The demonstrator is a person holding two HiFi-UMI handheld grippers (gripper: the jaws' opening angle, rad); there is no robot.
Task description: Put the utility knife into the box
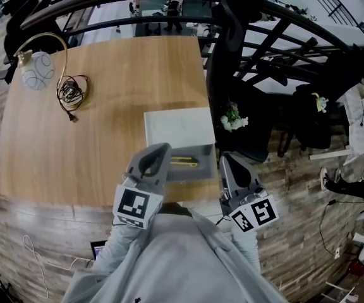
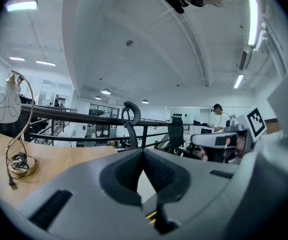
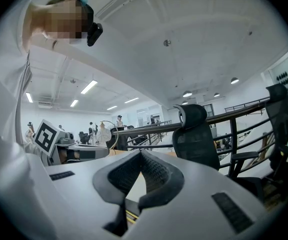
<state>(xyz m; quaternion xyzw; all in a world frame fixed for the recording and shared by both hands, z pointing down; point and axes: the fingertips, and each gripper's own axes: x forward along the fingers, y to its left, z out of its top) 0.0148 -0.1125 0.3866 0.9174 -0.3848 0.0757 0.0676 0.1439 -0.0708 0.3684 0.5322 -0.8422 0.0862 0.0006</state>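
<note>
Yellow utility knife (image 1: 184, 162), flat in box (image 1: 193, 173)

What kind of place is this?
Most likely an open-plan office or lab, perhaps on an upper level: a light wooden table, a black mesh office chair and a black metal railing around the edge.
</note>
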